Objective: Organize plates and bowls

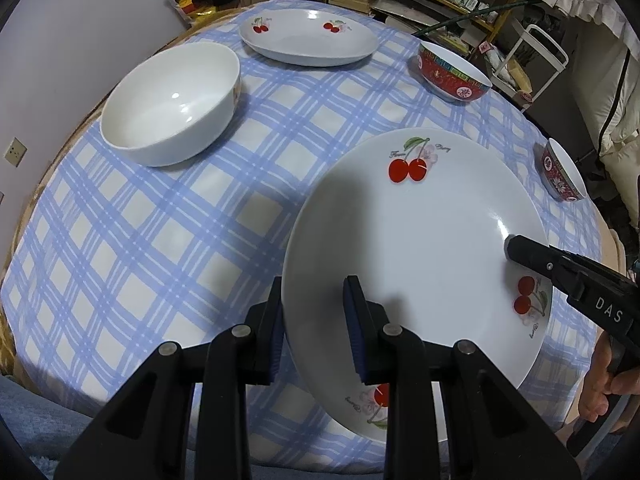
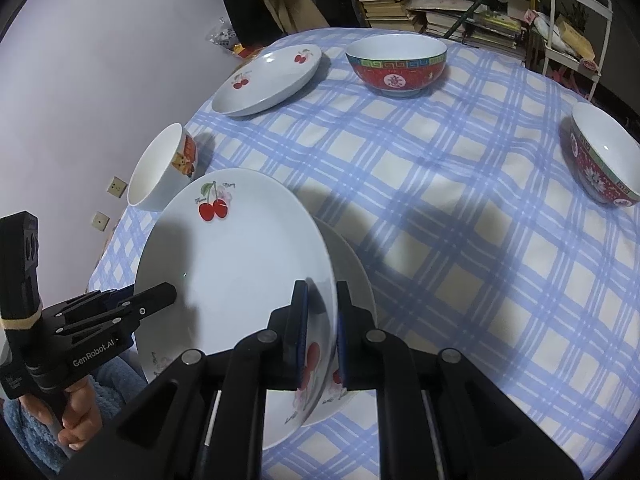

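**Cherry plate held at both rims, ready to go onto a stack**

I have the near cherry plate (image 1: 416, 248) between both tools. My left gripper (image 1: 316, 312) straddles its left rim with one jaw under and one over, and from the left wrist view they look clamped on it. My right gripper (image 2: 322, 328) bites the opposite rim, jaws clenched on the plate edge. The plate sits tilted, its right side raised off the counter (image 2: 460, 240). In the right wrist view a pale curved shape shows just behind the raised edge; I cannot tell whether that is another plate beneath or only shadow.

I judge this to be the carrying step for the plates. The likely target is the second cherry plate (image 1: 308, 38), far ahead of my left jaws and well apart from what I hold. The next move calls for both hands rising together, keeping the plate level so it does not slide out, then lowering it squarely on top.

Every vessel I can see inside is empty. The white bowl (image 1: 172, 104) lies ahead and left of my left jaws. One red patterned bowl (image 2: 396, 66) stands far ahead of my right jaws, another red bowl (image 2: 604, 156) off to their right.
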